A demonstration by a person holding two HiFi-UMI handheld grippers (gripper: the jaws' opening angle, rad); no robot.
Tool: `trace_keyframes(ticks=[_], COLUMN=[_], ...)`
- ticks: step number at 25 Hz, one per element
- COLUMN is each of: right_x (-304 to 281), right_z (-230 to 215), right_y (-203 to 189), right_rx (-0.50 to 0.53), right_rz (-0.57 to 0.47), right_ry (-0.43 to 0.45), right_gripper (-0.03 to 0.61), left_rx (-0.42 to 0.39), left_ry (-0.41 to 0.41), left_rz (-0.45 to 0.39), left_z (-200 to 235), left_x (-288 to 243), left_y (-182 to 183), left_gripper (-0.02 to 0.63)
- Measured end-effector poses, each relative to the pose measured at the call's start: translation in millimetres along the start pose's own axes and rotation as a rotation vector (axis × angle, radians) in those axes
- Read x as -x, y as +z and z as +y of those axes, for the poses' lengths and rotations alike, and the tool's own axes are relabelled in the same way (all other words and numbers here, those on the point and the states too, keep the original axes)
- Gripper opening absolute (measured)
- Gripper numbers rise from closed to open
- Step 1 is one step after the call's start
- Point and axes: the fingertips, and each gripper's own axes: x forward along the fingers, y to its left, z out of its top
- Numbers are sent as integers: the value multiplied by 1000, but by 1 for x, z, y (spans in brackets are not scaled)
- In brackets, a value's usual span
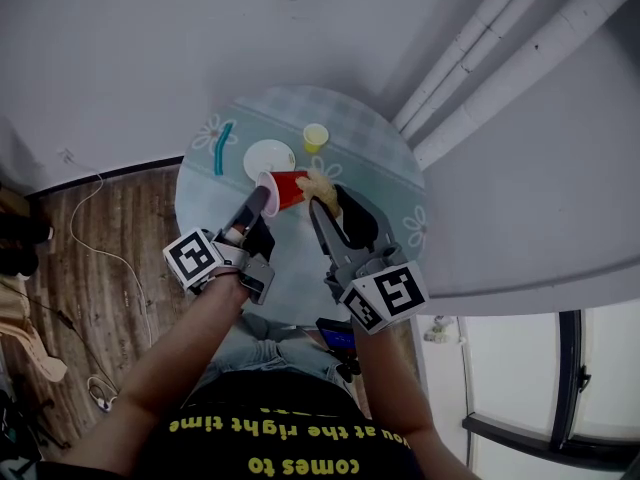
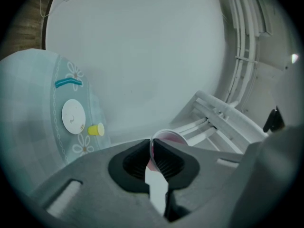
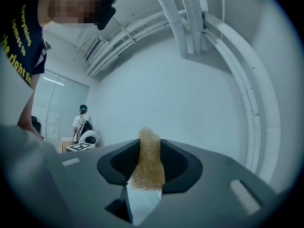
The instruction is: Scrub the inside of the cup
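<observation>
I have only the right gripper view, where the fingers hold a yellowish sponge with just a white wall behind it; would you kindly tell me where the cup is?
Observer: The left gripper holds the red cup by its rim, tipped on its side over the round table.
Operator: Thank you. Am I inside it yet?
Observer: Not yet. The head view shows the sponge outside the cup, close beside its red wall.
</observation>
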Motion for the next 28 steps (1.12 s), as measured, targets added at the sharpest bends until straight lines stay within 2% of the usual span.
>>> trace_keyframes(ticks=[4, 7, 13, 18, 22, 25, 28], right_x=[4, 4, 5, 3, 6, 7, 7], right_z=[-16, -10, 14, 5, -14, -19, -14], right_y=[2, 3, 7, 1, -1, -1, 0], right_rx=[1, 0, -17, -17, -22, -11, -24], right_rz=[6, 7, -5, 7, 12, 17, 14], right_ry=[-29, -15, 45, 25, -20, -29, -6], right_gripper=[140, 140, 140, 140, 140, 138, 138], left_rx=[-71, -116, -130, -157, -257, -380, -437], left_ry=[-2, 20, 40, 54, 86, 41, 36], left_rz=[29, 43, 35, 52, 84, 107, 121], left_z=[-6, -4, 2, 3, 4, -8, -11], left_x=[-2, -1, 0, 1, 4, 0, -2], left_y=[-3, -4, -2, -3, -1, 2, 2], left_gripper=[29, 29, 29, 29, 29, 29, 29])
